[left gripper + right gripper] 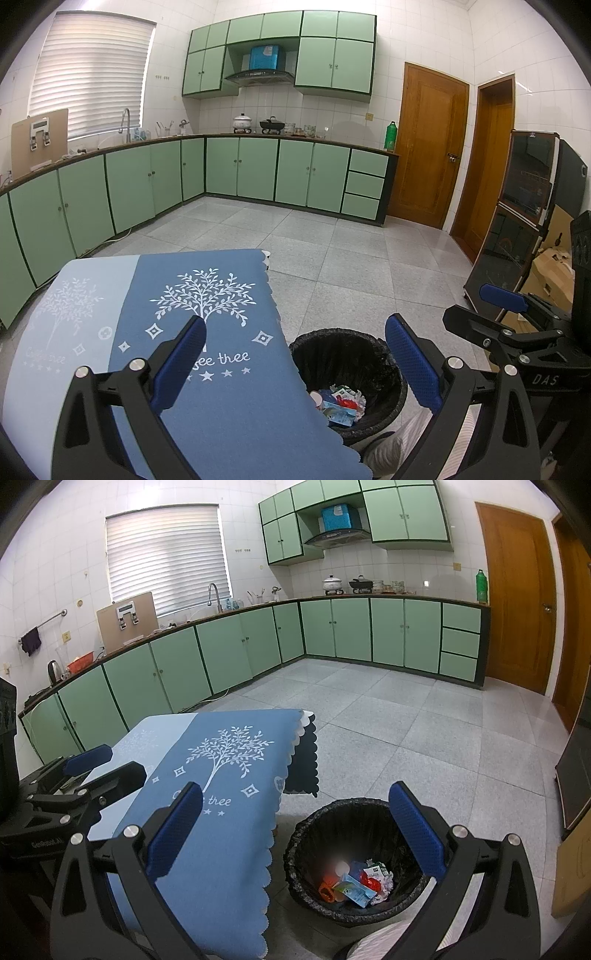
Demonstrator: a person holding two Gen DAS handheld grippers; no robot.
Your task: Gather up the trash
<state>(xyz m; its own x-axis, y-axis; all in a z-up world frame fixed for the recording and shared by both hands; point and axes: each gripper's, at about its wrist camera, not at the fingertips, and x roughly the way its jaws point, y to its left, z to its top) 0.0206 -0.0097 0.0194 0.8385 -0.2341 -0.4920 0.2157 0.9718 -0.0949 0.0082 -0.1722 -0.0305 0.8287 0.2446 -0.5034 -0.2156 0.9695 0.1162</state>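
Both the left gripper (pixel 295 358) and right gripper (pixel 295 827) hang spread and empty—the trash (pixel 354 884) already lies inside the black-lined bin (pixel 295 853), beside the bare blue tablecloth (pixel 221 849)—so scan before reaching again.

The left gripper (pixel 295 363) at the bottom of its own view has two black skeletal arms with triangular cut-outs, round silver screws at the joints and blue textured pads (pixel 179 363); the right gripper (pixel 295 834) has the same build. Seen at the right edge of the left view, the right gripper bears white "DAS" lettering; at the left edge of the right view, the left gripper shows small white lettering, too blurred to read.
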